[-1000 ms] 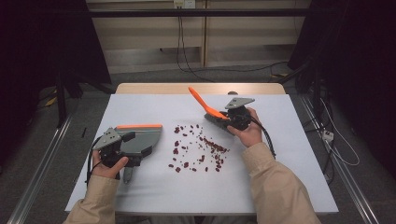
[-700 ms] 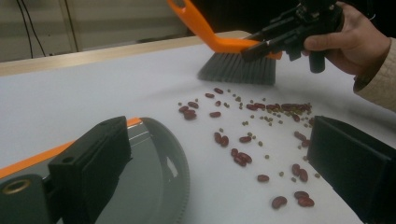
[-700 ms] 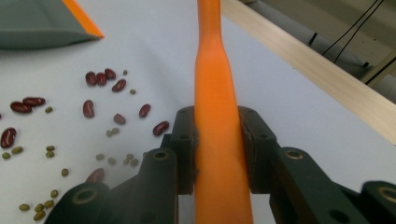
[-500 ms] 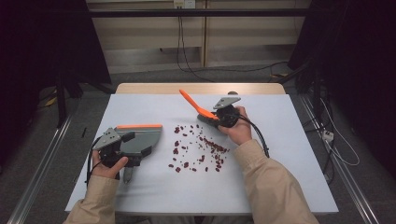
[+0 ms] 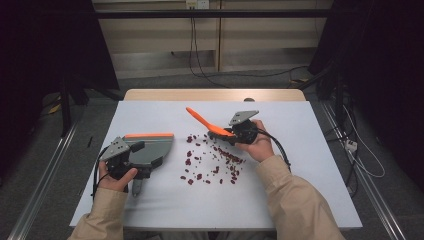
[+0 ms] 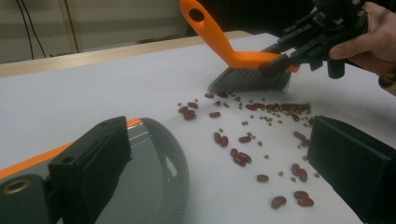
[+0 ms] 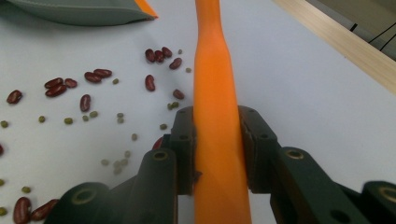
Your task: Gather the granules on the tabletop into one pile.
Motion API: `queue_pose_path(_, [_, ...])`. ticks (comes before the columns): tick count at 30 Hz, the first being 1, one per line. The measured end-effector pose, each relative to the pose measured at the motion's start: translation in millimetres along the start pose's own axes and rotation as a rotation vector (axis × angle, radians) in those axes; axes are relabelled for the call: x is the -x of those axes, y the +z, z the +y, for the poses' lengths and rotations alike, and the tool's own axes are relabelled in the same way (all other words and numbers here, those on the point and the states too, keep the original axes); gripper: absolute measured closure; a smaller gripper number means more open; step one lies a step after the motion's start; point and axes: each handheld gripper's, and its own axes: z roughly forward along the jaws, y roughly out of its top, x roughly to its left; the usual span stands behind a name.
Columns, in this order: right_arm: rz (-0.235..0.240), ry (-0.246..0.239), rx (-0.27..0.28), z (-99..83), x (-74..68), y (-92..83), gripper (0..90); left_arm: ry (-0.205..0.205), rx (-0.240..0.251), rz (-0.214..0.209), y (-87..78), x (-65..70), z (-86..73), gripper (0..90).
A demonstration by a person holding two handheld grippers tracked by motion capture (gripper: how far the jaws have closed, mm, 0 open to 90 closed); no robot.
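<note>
Holding the grey dustpan (image 5: pixel 150 152) flat on the table, the left gripper (image 5: pixel 120 161) grips its handle (jaw state unclear); beyond lie scattered kidney beans (image 5: pixel 212 162), then the right gripper (image 7: pixel 217 140) clamped tight on the orange hand brush (image 5: pixel 202 120). Sweeping has begun: next, likely, drawing the bristles through the beans toward the pan

Lab-like recording space; white table (image 5: pixel 150 210) ringed by black curtains (image 5: pixel 45 55), cables (image 5: pixel 200 65) trailing over grey floor (image 5: pixel 30 170), metal floor rails (image 5: pixel 45 175)
</note>
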Motion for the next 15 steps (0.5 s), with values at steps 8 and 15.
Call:
queue_pose_path(8, [0.051, -0.053, -0.011, -2.9, -13.7, -6.9, 70.5, 0.0, 0.001, 0.001, 0.2, 0.7, 0.0, 5.9])
queue_pose_path(15, [0.076, -0.065, -0.006, -7.2, -23.2, -13.8, 70.4, 0.004, 0.001, -0.001, 0.5, 1.3, 0.0, 5.9])
